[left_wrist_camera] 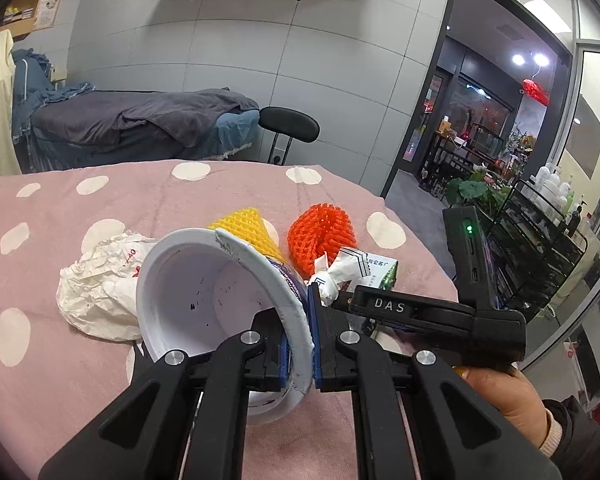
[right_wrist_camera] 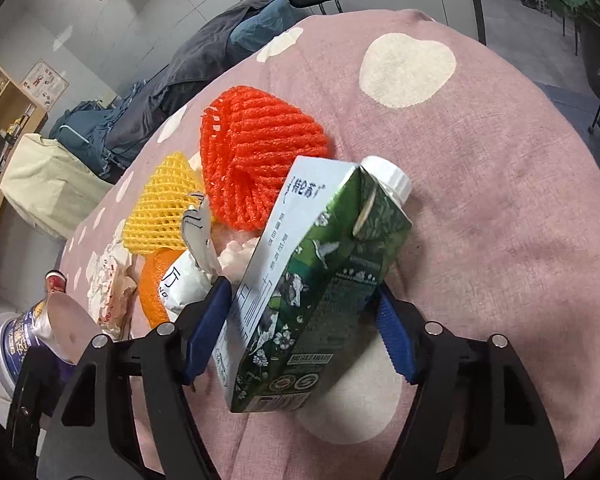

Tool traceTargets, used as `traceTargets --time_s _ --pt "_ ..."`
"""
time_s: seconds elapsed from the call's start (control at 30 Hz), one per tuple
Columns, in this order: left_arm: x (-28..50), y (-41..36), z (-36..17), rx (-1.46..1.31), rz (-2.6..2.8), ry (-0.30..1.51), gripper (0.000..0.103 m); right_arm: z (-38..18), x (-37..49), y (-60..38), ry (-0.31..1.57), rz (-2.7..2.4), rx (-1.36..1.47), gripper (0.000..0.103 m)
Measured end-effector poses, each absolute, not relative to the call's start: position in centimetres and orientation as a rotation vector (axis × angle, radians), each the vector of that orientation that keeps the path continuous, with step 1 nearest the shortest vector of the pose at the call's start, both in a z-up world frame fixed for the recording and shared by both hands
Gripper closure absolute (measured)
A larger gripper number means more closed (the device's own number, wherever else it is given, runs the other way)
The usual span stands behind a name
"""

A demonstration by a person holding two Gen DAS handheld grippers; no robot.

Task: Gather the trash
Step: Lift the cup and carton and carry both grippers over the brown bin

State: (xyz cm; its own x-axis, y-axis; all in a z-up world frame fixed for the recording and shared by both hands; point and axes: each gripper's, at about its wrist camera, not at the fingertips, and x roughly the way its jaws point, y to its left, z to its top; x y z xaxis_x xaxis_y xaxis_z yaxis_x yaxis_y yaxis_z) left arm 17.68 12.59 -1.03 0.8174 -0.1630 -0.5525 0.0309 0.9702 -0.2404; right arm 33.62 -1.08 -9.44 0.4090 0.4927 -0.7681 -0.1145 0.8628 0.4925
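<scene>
The left gripper [left_wrist_camera: 298, 354] clenched the white cup [left_wrist_camera: 204, 304] rim; the right gripper [right_wrist_camera: 300, 320] grasped the green carton [right_wrist_camera: 312, 280] printed "BIO GOLD AWARD"

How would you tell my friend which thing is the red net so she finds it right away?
Look at the pink tablecloth with pale spots, then at the pile of trash in its middle. Behind the green milk carton held by the right gripper lies the red net, next to a yellow net. It is the only bright red, puffy mesh thing there.
</scene>
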Motion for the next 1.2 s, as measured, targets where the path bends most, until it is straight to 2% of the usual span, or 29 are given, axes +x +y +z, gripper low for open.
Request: traceTargets --time_s 0.2,0.23,0.27,0.93,1.2 --pt "16.8 12.0 -0.7 -0.230 -0.113 0.595 0.094 -7.5 32.2 -2.7 1.029 0.432 0.399 0.045" --pt "16.7 11.8 -0.6 -0.233 -0.117 0.592 0.094 -6.9 31.7 -3.0 1.006 0.432 0.387 0.052" --pt "16.5 11.6 -0.6 -0.234 -0.121 0.589 0.094 -6.3 31.2 -3.4 0.983 0.431 0.379 0.054" --pt "14.4 5.1 1.1 -0.221 -0.262 0.551 0.094 -0.5 21.6 -15.4 0.732 0.343 0.403 0.054" --pt "14.4 1.6 1.5 -0.189 -0.340 0.549 0.094 -0.9 18.9 -21.9 0.687 0.208 0.423 0.054"
